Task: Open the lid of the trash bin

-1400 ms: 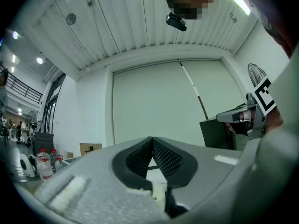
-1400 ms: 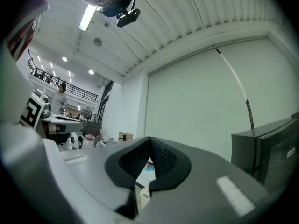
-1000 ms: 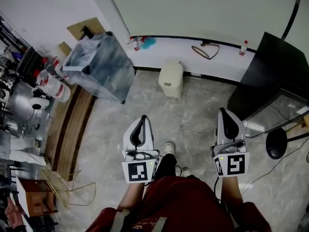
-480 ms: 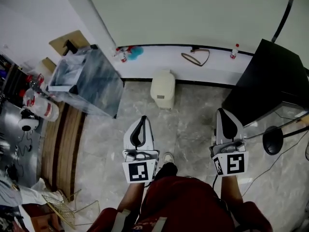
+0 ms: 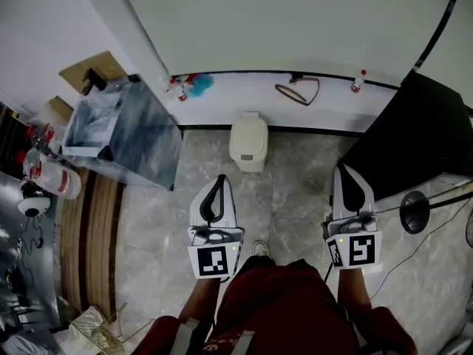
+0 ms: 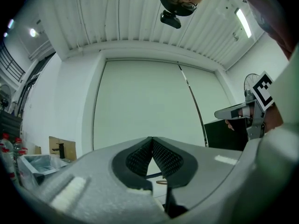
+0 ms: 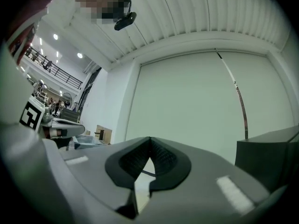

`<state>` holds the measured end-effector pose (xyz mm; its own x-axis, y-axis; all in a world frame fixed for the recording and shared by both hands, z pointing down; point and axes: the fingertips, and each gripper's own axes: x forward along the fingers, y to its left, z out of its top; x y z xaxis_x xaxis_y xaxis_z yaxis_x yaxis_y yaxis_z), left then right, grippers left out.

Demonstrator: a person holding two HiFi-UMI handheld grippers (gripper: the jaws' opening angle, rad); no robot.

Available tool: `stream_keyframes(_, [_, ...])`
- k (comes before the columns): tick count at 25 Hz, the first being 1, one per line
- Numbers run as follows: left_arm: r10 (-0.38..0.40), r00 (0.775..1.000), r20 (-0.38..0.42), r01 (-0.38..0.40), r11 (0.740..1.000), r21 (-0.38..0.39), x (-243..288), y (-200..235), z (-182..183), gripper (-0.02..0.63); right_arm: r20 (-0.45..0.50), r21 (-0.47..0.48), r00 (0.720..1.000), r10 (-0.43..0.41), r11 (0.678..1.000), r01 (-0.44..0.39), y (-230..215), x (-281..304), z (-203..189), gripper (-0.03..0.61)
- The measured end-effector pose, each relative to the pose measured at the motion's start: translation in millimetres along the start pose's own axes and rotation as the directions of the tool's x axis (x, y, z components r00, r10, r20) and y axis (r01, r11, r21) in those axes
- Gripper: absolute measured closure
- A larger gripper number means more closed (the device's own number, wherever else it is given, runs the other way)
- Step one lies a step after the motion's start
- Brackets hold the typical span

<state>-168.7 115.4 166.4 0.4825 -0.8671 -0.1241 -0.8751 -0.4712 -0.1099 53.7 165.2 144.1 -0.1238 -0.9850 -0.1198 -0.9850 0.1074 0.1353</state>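
The trash bin (image 5: 248, 143) is a small cream bin with its lid down, standing on the marble floor against the foot of the white wall. My left gripper (image 5: 217, 180) points toward it from a short way back, a little left of the bin's line, shut and empty. My right gripper (image 5: 344, 171) is held level beside it, further right, also shut with nothing between its pads. In the left gripper view the jaws (image 6: 152, 139) meet at their tips before the bare wall. The right gripper view shows its jaws (image 7: 149, 139) the same way. The bin is hidden in both gripper views.
A black cabinet (image 5: 414, 132) stands at the right, with a round black stool (image 5: 414, 217) near it. A plastic-lined grey box (image 5: 126, 132) stands left of the bin. Small bottles (image 5: 177, 87) and a looped cable (image 5: 298, 91) lie on the wall ledge. The person's foot (image 5: 259, 248) is below.
The person has stepped toward the wall: the bin and the ledge have come nearer and slid down-left in the head view. Both grippers stay shut and side by side.
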Motion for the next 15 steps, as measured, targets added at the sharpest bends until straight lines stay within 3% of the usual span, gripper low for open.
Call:
stream_keyframes(8, [-0.026, 1.000, -0.012, 0.025, 0.999, -0.020, 38, 19, -15, 0.609, -0.034, 0.004, 0.999, -0.039, 0.999, 0.039, -5, 33, -11, 0.578])
stream_keyframes(13, [-0.051, 0.998, -0.025, 0.050, 0.999, -0.020, 75, 9, -34, 0.607, -0.018, 0.090, 0.999, -0.040, 0.995, 0.042, -29, 58, -26, 0.578])
stream_keyframes(15, [-0.038, 0.999, -0.029, 0.037, 0.998, -0.041, 88, 7, -40, 0.608, -0.010, 0.079, 0.999, -0.047, 0.996, 0.047, -40, 68, -31, 0.578])
